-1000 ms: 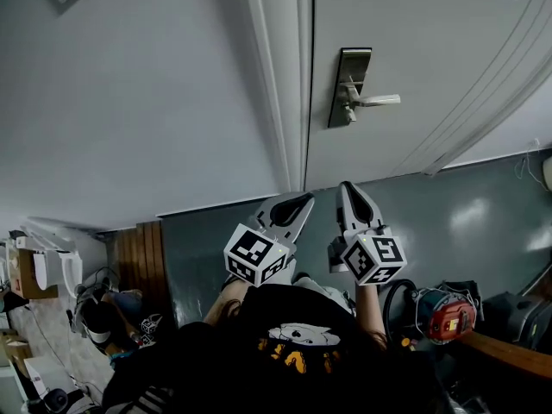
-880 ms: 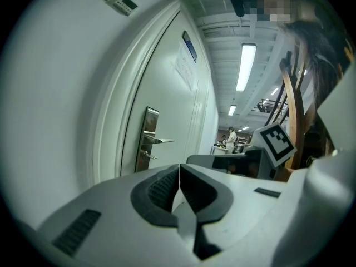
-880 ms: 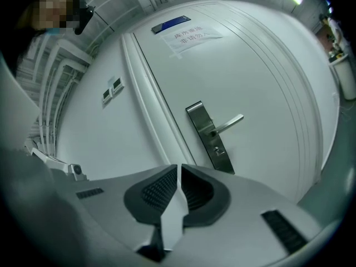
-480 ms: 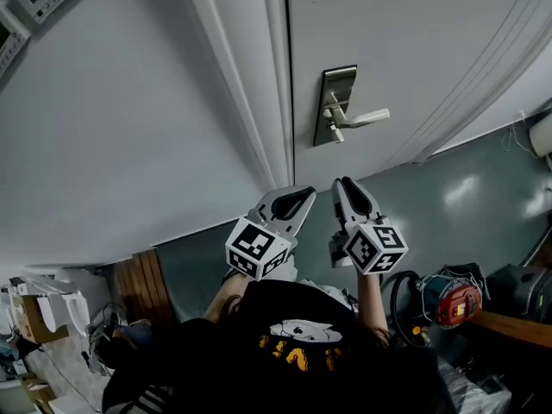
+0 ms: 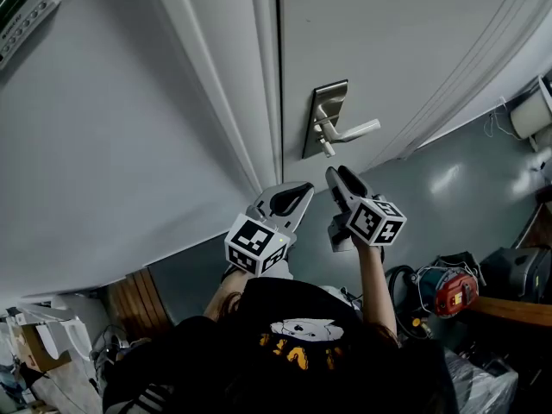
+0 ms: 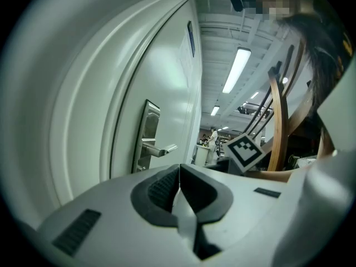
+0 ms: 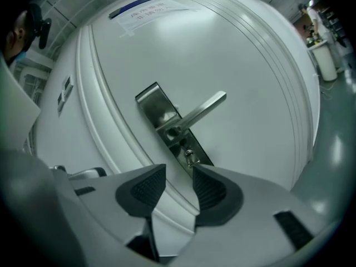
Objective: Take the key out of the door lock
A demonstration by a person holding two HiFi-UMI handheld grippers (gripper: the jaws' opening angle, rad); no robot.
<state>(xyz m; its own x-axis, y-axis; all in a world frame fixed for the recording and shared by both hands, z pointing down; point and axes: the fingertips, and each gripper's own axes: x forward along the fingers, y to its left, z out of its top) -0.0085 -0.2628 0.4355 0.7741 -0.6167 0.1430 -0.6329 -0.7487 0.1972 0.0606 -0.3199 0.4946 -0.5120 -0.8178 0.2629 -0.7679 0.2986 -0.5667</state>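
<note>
A white door carries a steel lock plate [image 5: 323, 119] with a lever handle [image 5: 352, 131]. A small key [image 7: 190, 158] sticks out of the plate below the lever, and the key [image 5: 329, 151] is also seen from the head view. My right gripper [image 7: 178, 174] is just short of the key and aimed at it. Its jaws have just been opening and nothing is between them. In the head view the right gripper [image 5: 335, 174] is close under the lock. My left gripper [image 6: 179, 168] is shut and empty, to the left of the right one and lower than the lock plate [image 6: 146, 135].
The white door frame [image 5: 259, 76] runs left of the lock. A grey floor [image 5: 448, 205] lies below the door. A red and black machine [image 5: 448, 293] sits at the right, and a wall panel [image 5: 17, 3] hangs at the top left.
Both grippers have moved closer to the lock. The right jaws went from shut to open. The lock sits lower and nearer in the head view.
</note>
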